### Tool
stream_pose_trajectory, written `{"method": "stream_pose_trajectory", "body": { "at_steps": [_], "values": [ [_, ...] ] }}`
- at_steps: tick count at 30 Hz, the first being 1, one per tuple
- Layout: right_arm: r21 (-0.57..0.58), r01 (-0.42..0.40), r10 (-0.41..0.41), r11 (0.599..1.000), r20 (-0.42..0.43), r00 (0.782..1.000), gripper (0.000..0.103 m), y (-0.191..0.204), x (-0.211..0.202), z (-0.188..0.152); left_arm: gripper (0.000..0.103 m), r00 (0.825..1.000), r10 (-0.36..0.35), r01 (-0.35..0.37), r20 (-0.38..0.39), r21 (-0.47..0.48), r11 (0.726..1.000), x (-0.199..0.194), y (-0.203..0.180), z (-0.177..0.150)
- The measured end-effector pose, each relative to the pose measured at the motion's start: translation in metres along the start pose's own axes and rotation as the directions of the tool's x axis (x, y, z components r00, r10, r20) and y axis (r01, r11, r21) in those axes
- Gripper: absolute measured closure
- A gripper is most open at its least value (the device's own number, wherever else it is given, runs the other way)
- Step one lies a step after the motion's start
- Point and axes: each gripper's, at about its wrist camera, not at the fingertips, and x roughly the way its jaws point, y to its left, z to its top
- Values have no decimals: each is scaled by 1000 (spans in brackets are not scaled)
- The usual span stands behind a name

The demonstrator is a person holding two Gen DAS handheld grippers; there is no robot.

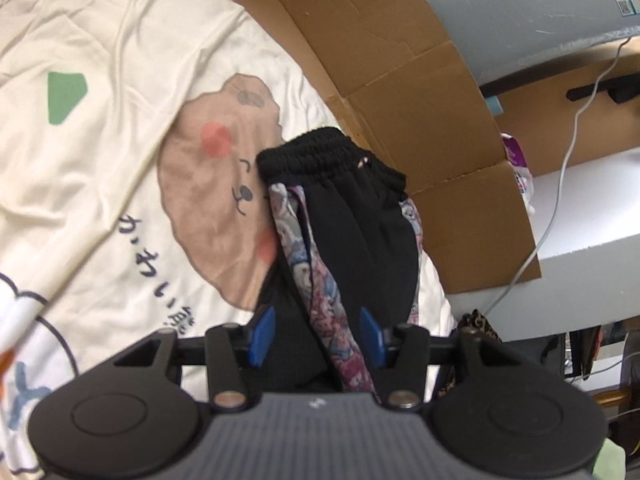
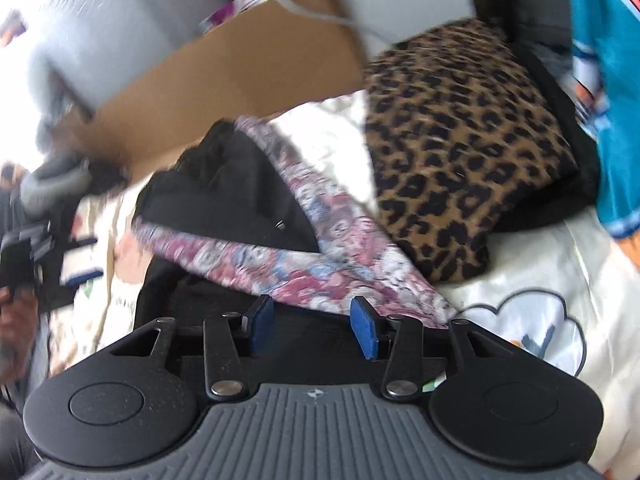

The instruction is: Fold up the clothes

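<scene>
Black shorts (image 1: 352,216) with floral side stripes bunched on cream bedsheet (image 1: 100,160). Left gripper (image 1: 318,336) and right gripper (image 2: 312,330): fingers wide apart, holding nothing, over shorts.

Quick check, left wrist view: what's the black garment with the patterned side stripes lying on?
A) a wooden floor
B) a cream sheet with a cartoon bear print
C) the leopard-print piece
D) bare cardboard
B: the black garment lies on the cream sheet, its elastic waistband right beside the bear's printed face; the cardboard stands behind it, not under it.
</scene>
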Motion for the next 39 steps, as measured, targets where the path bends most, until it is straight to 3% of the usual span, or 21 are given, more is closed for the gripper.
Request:
{"method": "stream_pose_trajectory", "body": {
  "at_steps": [4,10,14,19,25,31,36,39],
  "values": [
    [-60,-11,10,998,-20,1000,51,24,0,9,50,1000,-1,1,-12,-18,1000,-8,5,13],
    [-151,-33,23,988,-65,998,50,49,13,24,43,1000,6,-5,31,-9,1000,-9,8,31],
    [-255,-10,-25,967,-136,990,50,58,29,32,42,999,-7,8,43,-36,999,15,16,40],
    [-317,24,-71,948,-138,988,50,55,42,37,43,998,-37,37,52,2,999,47,18,45],
    [-370,-21,-51,929,-184,982,50,54,62,23,43,996,-69,67,61,47,997,80,20,51],
    [-475,5,-95,880,-165,982,50,59,81,13,43,991,-127,125,47,46,991,96,27,53],
    [-615,5,-135,788,-165,977,50,72,107,6,43,986,-159,159,45,-12,987,101,40,65],
    [-650,3,-153,760,-174,973,50,76,119,7,43,985,-169,170,32,-39,985,106,44,70]
  ]
}}
